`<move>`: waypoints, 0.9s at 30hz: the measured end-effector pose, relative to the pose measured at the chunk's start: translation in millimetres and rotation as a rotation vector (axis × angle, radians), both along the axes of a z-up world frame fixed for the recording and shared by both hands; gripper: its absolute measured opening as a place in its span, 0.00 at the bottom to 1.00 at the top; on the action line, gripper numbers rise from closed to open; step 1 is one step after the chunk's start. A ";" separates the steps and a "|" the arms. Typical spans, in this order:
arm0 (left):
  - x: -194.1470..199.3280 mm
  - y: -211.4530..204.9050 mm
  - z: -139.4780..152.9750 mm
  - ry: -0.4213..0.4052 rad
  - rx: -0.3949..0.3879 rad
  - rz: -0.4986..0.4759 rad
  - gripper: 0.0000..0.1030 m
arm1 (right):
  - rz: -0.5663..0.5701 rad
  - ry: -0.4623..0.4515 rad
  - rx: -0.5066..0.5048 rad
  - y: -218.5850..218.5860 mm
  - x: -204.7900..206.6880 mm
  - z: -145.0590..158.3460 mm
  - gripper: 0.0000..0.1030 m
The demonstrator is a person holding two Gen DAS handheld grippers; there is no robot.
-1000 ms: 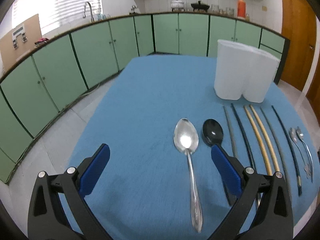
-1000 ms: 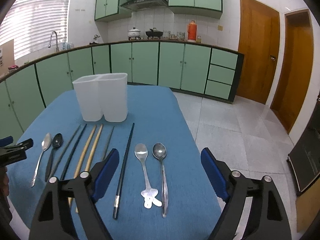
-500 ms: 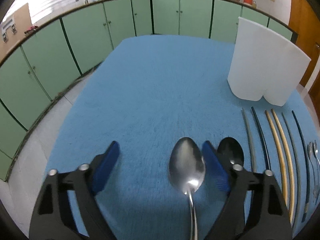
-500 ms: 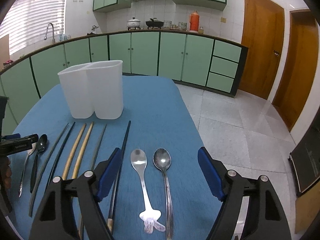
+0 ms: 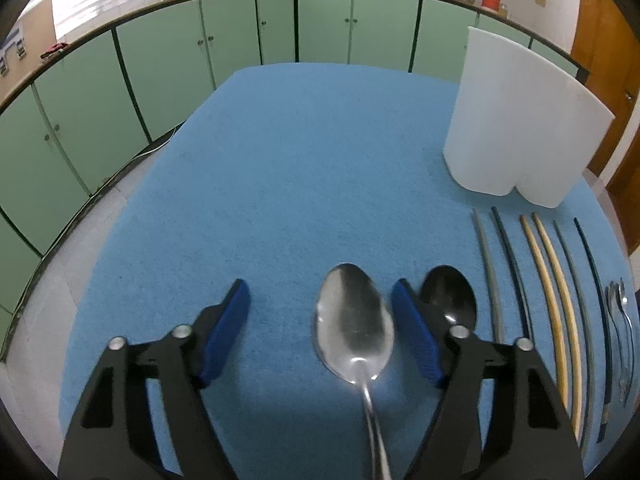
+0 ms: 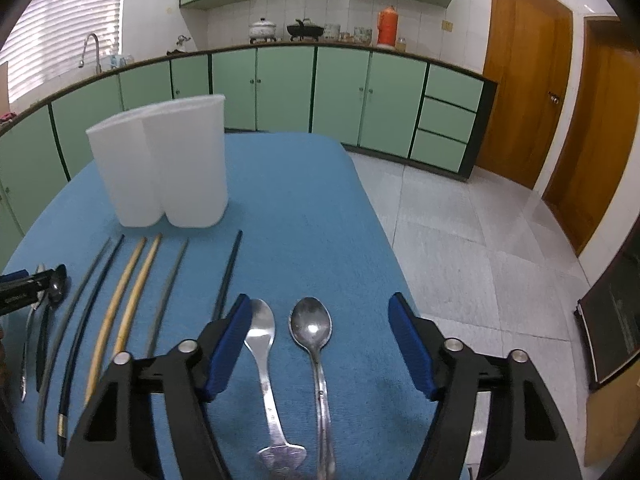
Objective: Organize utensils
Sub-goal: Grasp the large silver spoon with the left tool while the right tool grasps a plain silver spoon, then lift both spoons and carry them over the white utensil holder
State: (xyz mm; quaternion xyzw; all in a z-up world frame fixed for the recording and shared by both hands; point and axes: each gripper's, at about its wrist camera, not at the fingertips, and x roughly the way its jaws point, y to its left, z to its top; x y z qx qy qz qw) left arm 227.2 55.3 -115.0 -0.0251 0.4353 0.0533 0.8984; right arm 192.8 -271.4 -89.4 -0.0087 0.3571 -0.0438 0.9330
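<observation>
Utensils lie in a row on a blue tablecloth (image 5: 280, 184). My left gripper (image 5: 322, 334) is open low over the cloth, and a large silver spoon (image 5: 354, 330) lies between its blue pads; a black spoon (image 5: 450, 300) lies just right of the right pad. My right gripper (image 6: 322, 346) is open around two silver spoons, one flat-ended (image 6: 262, 338) and one round (image 6: 312, 326). Several chopsticks (image 6: 134, 284) lie between the two spoon groups. A white two-compartment holder (image 6: 168, 164) stands upright behind them; it also shows in the left wrist view (image 5: 516, 120).
The table's right edge (image 6: 384, 236) drops to a tiled floor. Green cabinets (image 5: 120, 80) run along the left and back walls. The left gripper's tip shows at the left edge of the right wrist view (image 6: 24, 286).
Both grippers have moved forward and lower towards the table. The large silver spoon now lies between the left pads, and the two silver spoons lie between the right pads.
</observation>
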 end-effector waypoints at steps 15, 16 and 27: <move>2.5 2.4 4.1 -0.026 -0.031 -0.043 0.34 | 0.021 0.141 0.046 -11.1 29.4 -31.6 0.46; 6.3 3.9 4.1 -0.026 -0.030 -0.045 0.34 | 0.022 0.141 0.050 -11.7 30.0 -32.5 0.45; 2.3 3.2 11.2 -0.054 -0.042 -0.077 0.33 | 0.052 0.119 0.080 -12.6 22.2 -26.3 0.27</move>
